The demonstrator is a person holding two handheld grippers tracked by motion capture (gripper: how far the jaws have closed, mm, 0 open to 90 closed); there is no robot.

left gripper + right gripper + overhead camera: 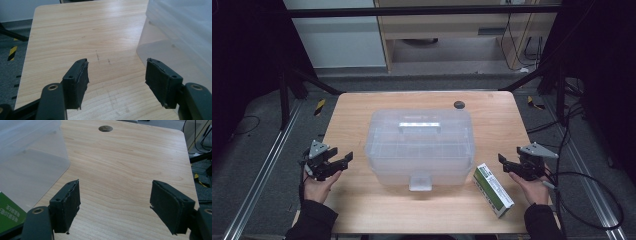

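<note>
Clear plastic box, lid shut, sits mid-table; green-and-white carton lies just beside its near right corner. Left gripper and right gripper flank the box, jaws spread, holding nothing

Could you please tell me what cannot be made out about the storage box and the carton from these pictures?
- Translucent storage box: contents, high view; the frosted lid blurs the compartments.
- Front latch: fastened or not, high view; too small.
- Green-and-white carton: print too small in high view; right gripper view's bottom-left edge cuts it off.
- Dark round spot on the table: hole or cap, unclear.
</note>
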